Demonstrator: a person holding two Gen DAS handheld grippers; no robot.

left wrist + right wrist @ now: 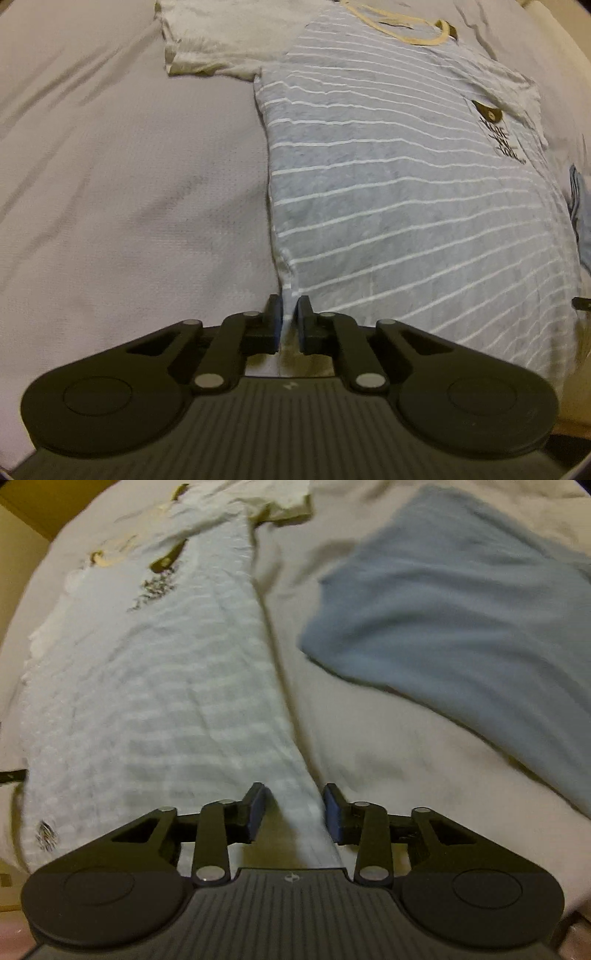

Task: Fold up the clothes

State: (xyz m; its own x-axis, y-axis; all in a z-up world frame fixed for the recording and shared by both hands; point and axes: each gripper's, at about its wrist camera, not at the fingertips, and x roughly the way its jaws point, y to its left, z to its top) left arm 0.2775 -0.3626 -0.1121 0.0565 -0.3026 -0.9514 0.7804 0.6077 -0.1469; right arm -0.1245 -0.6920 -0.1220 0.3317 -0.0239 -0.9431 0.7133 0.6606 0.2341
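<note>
We grip the striped shirt's [388, 177] near hem: left gripper [289, 312] pinched, right gripper [294, 805] wide (folding barely started).

The shirt [388, 192] carries dark print on its chest [500, 142], too blurred and skewed to read in either view. A small embossed logo [289, 386] sits on each gripper body, not a legible word.

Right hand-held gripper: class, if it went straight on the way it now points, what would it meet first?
The striped T-shirt. Its hem corner already lies between the open jaws of the right hand-held gripper, so going forward it would likely run into that cloth, not the blue garment off to the right.
</note>
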